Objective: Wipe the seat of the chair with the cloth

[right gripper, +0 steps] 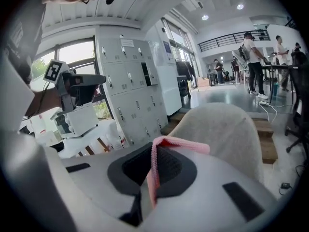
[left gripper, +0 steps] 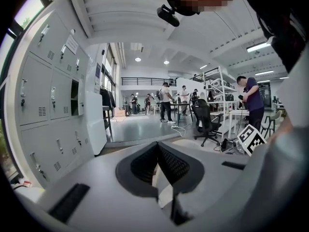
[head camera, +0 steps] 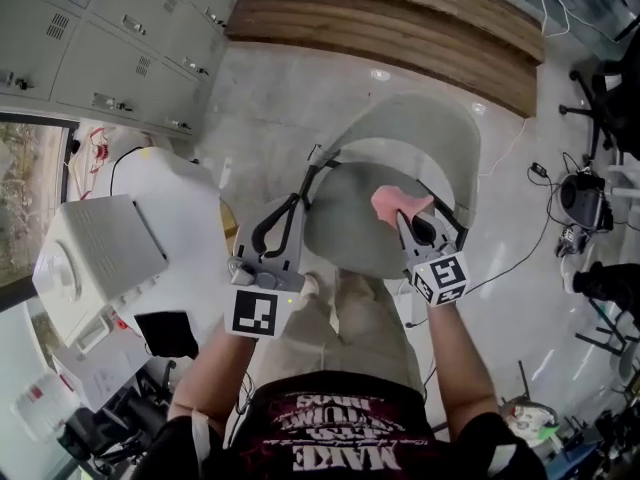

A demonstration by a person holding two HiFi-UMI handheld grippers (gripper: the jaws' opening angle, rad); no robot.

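Pale floor (head camera: 290,98) under the chair (head camera: 345,220)

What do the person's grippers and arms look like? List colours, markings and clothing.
Both the left gripper and right gripper have pale grey bodies, black textured jaw pads and a cube with black-and-white square markers. The forearms are bare; the person wears a black short-sleeved T-shirt with red and white lettering.

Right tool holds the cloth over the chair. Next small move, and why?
Probably lower the right tool until the pink cloth it clamps presses on the grey plastic chair seat: the cloth is bunched over the seat's far right part, seemingly not yet flat against it.
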